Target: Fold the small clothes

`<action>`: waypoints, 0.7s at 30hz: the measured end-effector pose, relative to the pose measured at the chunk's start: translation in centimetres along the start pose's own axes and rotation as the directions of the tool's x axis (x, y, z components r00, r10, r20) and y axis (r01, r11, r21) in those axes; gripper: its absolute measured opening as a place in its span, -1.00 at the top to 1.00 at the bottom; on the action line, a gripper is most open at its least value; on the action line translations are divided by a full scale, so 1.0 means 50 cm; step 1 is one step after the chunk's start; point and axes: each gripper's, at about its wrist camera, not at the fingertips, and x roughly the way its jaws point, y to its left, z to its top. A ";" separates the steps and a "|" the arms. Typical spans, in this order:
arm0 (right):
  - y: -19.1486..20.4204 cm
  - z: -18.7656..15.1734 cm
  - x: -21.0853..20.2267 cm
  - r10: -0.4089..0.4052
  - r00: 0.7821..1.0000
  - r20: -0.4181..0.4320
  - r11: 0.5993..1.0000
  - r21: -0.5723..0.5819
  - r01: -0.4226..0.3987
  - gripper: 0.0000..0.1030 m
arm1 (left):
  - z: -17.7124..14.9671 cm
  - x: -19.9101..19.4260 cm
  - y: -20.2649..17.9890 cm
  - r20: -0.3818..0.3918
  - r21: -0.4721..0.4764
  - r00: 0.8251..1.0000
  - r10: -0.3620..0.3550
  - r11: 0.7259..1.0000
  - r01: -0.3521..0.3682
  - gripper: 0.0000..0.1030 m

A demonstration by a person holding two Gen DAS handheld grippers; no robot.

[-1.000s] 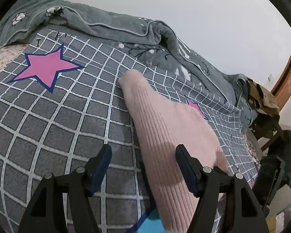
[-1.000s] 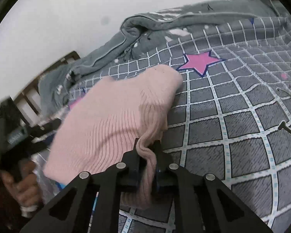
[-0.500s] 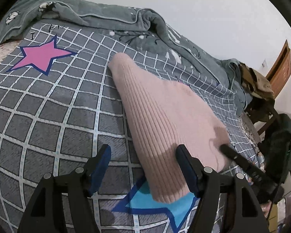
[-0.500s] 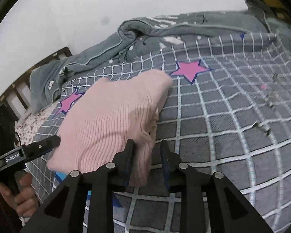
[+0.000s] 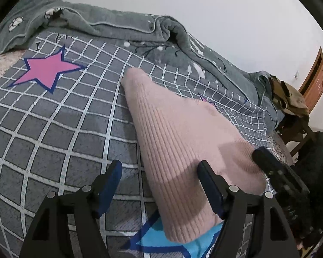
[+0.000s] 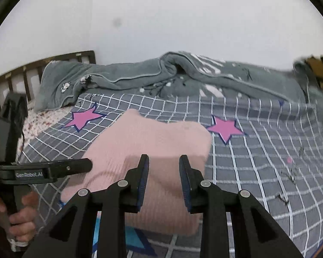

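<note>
Left wrist: pink sweater (image 5: pixel 178 133) narrows toward grey blanket (image 5: pixel 122 28).

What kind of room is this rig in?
Most likely a bedroom: a bed with a wooden headboard, a grey checked bedspread with pink stars, and a rumpled grey blanket against the wall.

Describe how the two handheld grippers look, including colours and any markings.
Both are black plastic with two angular fingers, blue pads and silver pivot screws: left gripper, right gripper. The right wrist view shows white lettering, too blurred to read surely, on the left gripper's side.
</note>
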 end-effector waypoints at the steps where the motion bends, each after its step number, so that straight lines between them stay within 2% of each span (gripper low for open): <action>1: 0.006 -0.002 0.012 -0.003 1.000 -0.011 1.000 -0.018 0.003 0.45 | 0.001 0.002 0.000 -0.002 -0.001 1.000 -0.001 1.000 0.001 -0.40; 3: 0.003 -0.011 0.048 -0.031 0.997 -0.072 0.999 -0.012 0.030 0.53 | 0.003 0.005 0.000 -0.010 -0.007 1.000 -0.007 1.000 0.006 -0.40; 4: -0.005 -0.017 0.060 -0.030 0.995 -0.096 0.999 0.009 0.031 0.59 | 0.004 0.006 0.001 -0.011 -0.008 1.000 -0.010 1.000 0.010 -0.40; 6: -0.025 -0.036 0.081 -0.009 0.992 -0.128 0.997 0.073 0.019 0.59 | 0.005 0.007 0.000 -0.015 -0.006 1.000 -0.014 1.000 0.014 -0.40; 11: -0.015 -0.058 0.075 -0.038 0.995 -0.094 0.998 0.037 0.042 0.60 | 0.001 0.007 -0.003 -0.013 0.008 1.000 -0.007 1.000 0.007 -0.40; 21: -0.032 -0.066 0.063 -0.002 0.994 -0.110 0.998 0.060 0.009 0.60 | -0.012 -0.001 -0.011 -0.003 0.050 1.000 0.017 0.999 -0.017 -0.40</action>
